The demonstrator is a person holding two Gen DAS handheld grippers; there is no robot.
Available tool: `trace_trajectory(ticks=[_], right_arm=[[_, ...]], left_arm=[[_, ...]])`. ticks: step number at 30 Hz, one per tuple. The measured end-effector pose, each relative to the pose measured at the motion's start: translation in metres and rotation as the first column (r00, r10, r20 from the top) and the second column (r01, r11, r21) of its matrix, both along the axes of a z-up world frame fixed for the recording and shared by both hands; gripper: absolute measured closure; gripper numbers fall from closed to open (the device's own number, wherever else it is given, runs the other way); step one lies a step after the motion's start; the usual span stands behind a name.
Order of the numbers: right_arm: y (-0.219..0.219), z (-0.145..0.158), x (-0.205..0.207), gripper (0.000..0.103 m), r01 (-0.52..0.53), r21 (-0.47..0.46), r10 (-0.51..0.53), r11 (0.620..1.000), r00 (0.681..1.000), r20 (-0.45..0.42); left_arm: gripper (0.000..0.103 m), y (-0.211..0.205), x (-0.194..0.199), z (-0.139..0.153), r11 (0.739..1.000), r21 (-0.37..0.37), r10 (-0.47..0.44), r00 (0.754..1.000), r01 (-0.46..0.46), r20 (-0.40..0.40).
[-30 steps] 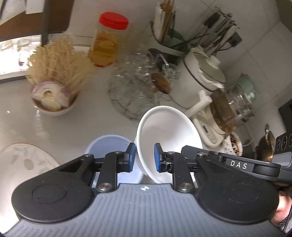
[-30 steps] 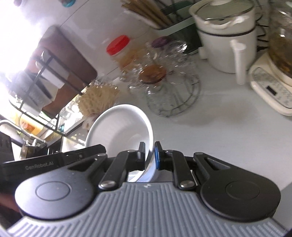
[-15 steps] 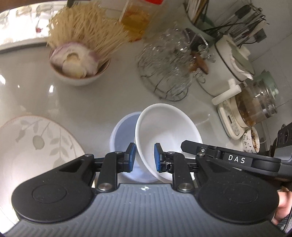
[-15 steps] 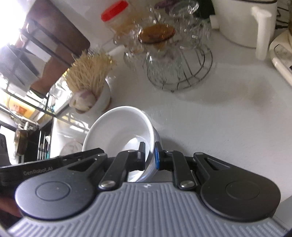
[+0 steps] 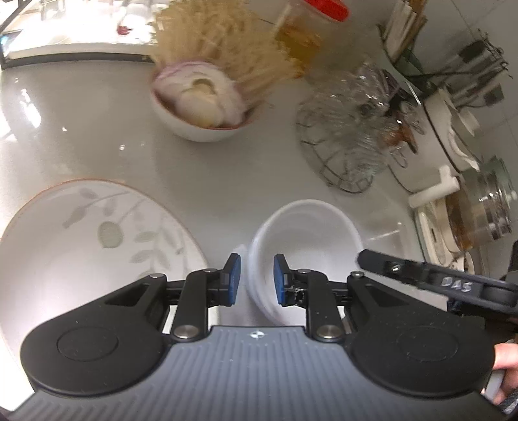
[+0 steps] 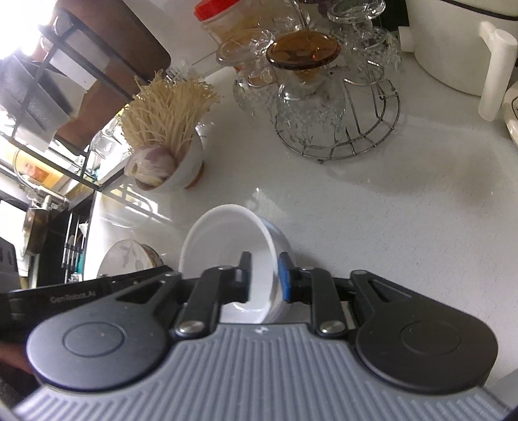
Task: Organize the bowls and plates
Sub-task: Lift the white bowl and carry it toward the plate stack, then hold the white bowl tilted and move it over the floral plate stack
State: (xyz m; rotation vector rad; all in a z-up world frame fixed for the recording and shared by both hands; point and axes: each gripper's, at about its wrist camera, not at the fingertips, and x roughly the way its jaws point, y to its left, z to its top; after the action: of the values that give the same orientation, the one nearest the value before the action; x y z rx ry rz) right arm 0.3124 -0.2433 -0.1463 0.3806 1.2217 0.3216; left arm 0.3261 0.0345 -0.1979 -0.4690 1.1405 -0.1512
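Observation:
A white bowl sits nested in a pale blue bowl on the grey counter. Only a thin blue edge of the blue bowl shows in the left wrist view. My left gripper is shut on the white bowl's near-left wall, one pad inside and one outside. My right gripper straddles the opposite rim of the white bowl. Its jaws are opening, and the inner finger stands clear of the wall. A leaf-patterned plate lies left of the bowls, and shows in the right wrist view too.
Behind the bowls stand a bowl of onion and thin noodles, a wire rack of glasses and a red-lidded jar. A white pot and a glass kettle crowd the right side.
Both grippers came down with the white bowl, which now sits inside the blue bowl. The right gripper's jaws have parted from its rim. The plate has come further into view.

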Motion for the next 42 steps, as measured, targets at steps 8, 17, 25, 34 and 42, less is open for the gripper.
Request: trace_trajectory(ticks=[8,17,25,34,42], right_arm=[[-0.001,-0.021,0.01,0.051,0.007,0.005,-0.007,1.0,1.0,-0.022],[0.005,-0.059,0.013,0.053,-0.006,0.028,0.01,1.0,0.991,-0.13],[0.007,-0.065,0.012,0.07,0.021,0.044,-0.014,0.999,0.989,-0.147],[-0.004,-0.068,0.011,0.085,0.05,0.06,-0.038,0.997,0.983,-0.181],[-0.016,-0.066,0.006,0.085,0.102,0.04,-0.092,0.994,0.976,-0.198]], left_arm=[[0.072,0.003,-0.003,-0.002,1.0,-0.001,0.027,1.0,-0.027,0.011],[0.066,-0.004,-0.008,-0.004,0.999,0.009,0.048,0.999,-0.048,0.01],[0.056,-0.006,-0.005,-0.007,0.998,0.01,0.066,0.998,-0.066,0.0],[0.053,-0.017,0.002,-0.009,0.999,0.019,0.027,1.0,-0.027,-0.013],[0.053,-0.045,0.007,-0.004,0.996,0.05,-0.075,0.997,0.074,0.008]])
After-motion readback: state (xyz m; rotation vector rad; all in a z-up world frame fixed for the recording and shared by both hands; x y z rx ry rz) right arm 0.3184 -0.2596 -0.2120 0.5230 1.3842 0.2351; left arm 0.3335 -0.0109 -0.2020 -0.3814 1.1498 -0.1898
